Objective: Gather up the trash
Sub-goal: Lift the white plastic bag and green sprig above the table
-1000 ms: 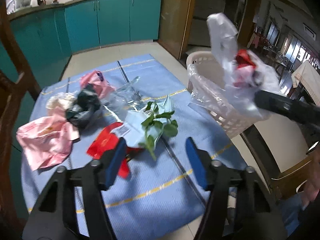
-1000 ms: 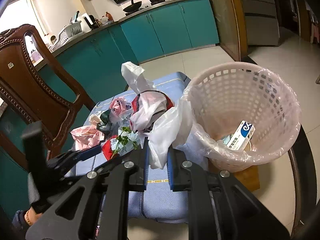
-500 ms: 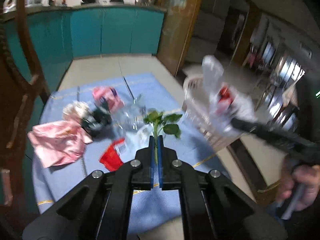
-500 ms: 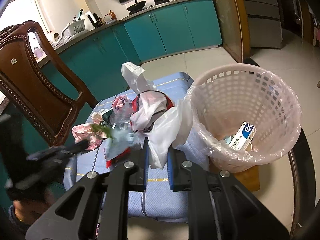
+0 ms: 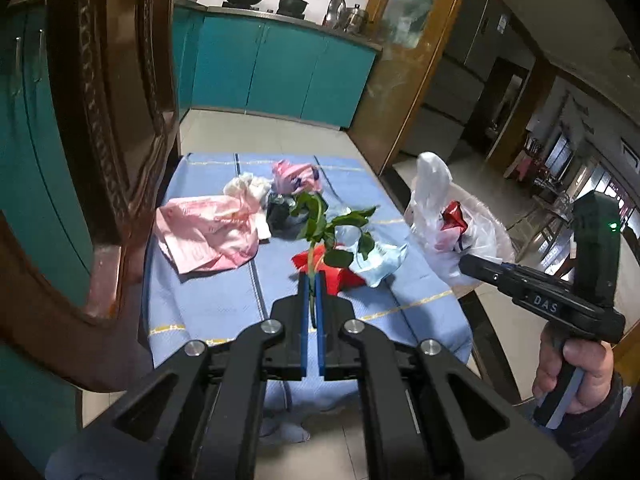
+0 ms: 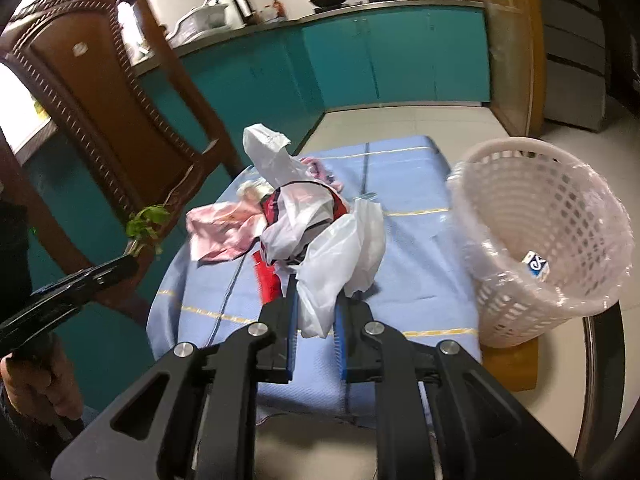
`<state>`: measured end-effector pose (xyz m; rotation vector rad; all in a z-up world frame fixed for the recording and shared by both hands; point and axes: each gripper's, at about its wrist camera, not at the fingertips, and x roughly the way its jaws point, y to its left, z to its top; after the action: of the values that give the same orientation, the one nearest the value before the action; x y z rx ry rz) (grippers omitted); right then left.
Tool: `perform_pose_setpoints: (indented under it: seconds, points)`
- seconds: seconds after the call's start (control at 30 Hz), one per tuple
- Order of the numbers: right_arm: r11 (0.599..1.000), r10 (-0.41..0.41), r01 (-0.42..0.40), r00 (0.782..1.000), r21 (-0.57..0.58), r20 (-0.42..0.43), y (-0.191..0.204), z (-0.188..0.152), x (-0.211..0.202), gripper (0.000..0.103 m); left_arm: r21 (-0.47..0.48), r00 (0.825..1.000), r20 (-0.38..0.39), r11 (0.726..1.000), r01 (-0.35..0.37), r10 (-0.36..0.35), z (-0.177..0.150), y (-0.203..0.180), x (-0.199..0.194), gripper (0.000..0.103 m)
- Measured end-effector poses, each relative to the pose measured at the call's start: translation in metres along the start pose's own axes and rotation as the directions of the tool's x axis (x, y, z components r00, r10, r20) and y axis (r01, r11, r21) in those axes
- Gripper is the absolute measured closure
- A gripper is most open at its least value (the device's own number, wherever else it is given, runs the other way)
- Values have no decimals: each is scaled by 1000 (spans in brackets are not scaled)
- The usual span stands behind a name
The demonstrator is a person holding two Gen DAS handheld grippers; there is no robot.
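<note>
The left tongs [image 5: 311,280] were clenched on the stem of a leafy sprig [image 5: 324,226], held above the desk [image 5: 224,304], while the right tongs [image 6: 316,312] gripped a white plastic bag [image 6: 320,240] with something red inside, near the lined basket [image 6: 540,236]. To do this well, I judged, each load should be carried fully over the basket rim before the tongs let go. The thin stem could slip and the loose bag could snag the liner.
</note>
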<state>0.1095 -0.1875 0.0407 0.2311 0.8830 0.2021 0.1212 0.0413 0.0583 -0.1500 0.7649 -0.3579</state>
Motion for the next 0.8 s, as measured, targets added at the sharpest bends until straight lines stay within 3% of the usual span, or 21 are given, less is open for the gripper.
perform_pose_setpoints:
  seconds: [0.8]
  points:
    - [1000, -17, 17, 1000, -14, -12, 4, -2, 4, 87, 16, 999, -44, 999, -28, 28, -8, -6, 12, 99]
